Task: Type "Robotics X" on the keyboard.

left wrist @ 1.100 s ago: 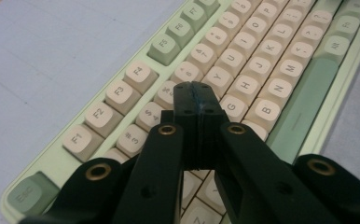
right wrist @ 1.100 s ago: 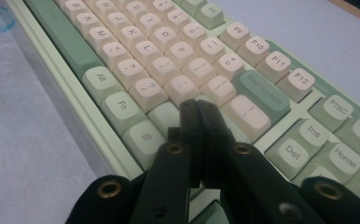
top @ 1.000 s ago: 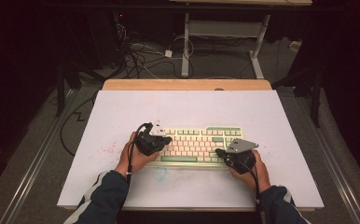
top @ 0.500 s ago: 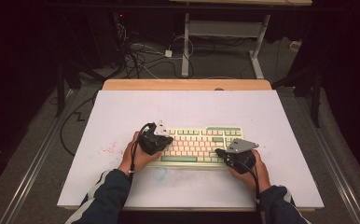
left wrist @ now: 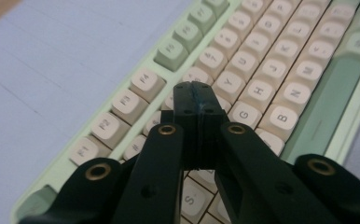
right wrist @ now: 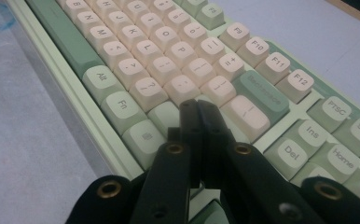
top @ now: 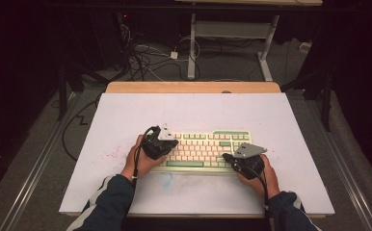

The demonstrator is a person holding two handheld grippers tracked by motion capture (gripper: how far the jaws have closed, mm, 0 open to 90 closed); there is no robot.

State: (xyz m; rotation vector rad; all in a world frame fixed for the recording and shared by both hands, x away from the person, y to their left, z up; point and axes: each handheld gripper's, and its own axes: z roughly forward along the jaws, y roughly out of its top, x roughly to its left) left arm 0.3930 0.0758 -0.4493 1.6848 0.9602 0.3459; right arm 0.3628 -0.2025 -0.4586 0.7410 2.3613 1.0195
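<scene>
Evidently little has been altered over the last second: the left gripper (top: 167,143) has been eased slightly rightward over the keyboard (top: 201,150), jaws pressed together on nothing, its tip (left wrist: 197,105) probably above the upper letter rows. The right gripper (top: 228,157) is likewise closed and empty near the right-hand keys. The table (top: 126,115) around the keyboard carries no obstruction.

One keyboard (top: 204,150) lies on one white table (top: 126,115). Two grippers are over it, the left gripper (top: 158,143) and the right gripper (top: 244,160), each held in one hand, two hands in all. Each gripper carries one grey three-cornered plate, two plates together. One desk frame (top: 232,33) stands behind.
</scene>
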